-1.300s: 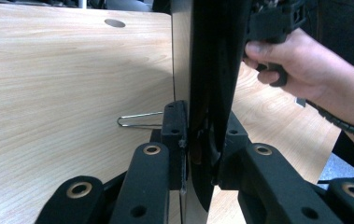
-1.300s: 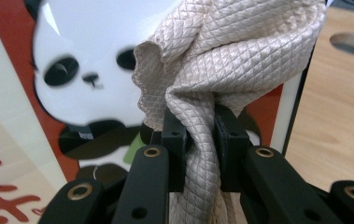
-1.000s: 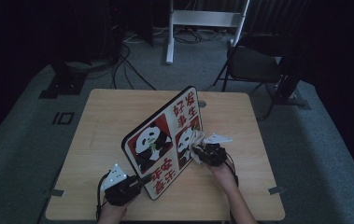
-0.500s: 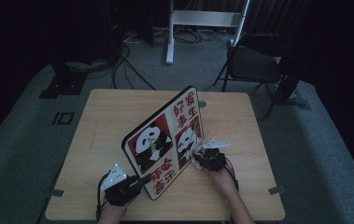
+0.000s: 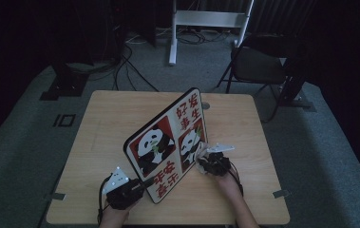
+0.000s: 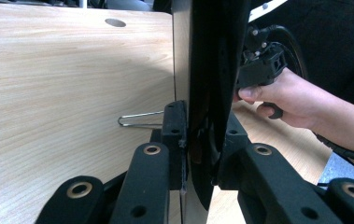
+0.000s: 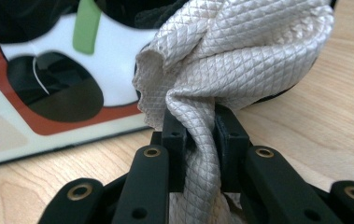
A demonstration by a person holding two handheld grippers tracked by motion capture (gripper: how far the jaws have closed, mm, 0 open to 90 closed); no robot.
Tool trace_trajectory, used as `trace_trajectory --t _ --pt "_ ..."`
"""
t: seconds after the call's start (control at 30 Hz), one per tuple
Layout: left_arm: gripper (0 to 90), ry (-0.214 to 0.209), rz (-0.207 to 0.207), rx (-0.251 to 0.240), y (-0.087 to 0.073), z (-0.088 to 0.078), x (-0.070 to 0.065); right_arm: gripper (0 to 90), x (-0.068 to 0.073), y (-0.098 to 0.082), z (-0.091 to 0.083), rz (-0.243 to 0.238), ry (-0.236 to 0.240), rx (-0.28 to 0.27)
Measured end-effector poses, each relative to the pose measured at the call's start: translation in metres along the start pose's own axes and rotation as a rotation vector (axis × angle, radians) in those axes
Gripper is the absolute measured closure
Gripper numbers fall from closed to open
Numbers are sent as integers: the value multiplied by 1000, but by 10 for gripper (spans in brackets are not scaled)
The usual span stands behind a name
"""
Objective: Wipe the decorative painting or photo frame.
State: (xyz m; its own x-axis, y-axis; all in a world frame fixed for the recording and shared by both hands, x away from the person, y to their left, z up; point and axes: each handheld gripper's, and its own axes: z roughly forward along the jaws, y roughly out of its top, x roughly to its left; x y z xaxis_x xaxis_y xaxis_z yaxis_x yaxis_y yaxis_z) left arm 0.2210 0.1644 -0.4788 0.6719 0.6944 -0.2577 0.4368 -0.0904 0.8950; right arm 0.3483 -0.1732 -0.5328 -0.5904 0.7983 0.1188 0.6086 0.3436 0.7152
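A panda picture board (image 5: 165, 145) with red characters stands on edge, tilted, on the wooden table (image 5: 106, 118). My left gripper (image 5: 144, 182) is shut on the board's near lower corner. In the left gripper view the pads (image 6: 174, 126) clamp the board (image 6: 212, 70) edge-on. My right gripper (image 5: 200, 159) is shut on a beige quilted cloth (image 7: 240, 51), which is bunched up against the board's printed face (image 7: 48, 93) at the right-hand panda. The cloth (image 5: 201, 153) shows as a pale lump at the board's right edge.
A thin wire loop (image 6: 137, 119) lies on the table behind the board. A round hole (image 6: 115, 22) sits near the table's far edge. Beyond the table stand a black chair (image 5: 258, 66) and a white frame (image 5: 206, 19), with cables (image 5: 125, 57) on the floor.
My right gripper with the cloth has slid a little down the board's face toward the near edge. The left gripper and the board have stayed put.
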Motion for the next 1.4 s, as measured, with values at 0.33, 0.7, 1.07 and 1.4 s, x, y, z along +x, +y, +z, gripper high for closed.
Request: trace_trajectory --t 0.33,0.7,1.07,1.4 --pt "789 -3 -2 -1 0 0 1 771 0 28 -35 -3 1 -121" --pt "789 4 3 -2 0 1 0 771 15 81 -77 -58 6 -277" --pt "789 3 5 -1 0 0 0 771 44 129 -102 -125 48 -387" --pt "789 2 3 3 0 0 0 771 67 162 -116 -178 72 -450"
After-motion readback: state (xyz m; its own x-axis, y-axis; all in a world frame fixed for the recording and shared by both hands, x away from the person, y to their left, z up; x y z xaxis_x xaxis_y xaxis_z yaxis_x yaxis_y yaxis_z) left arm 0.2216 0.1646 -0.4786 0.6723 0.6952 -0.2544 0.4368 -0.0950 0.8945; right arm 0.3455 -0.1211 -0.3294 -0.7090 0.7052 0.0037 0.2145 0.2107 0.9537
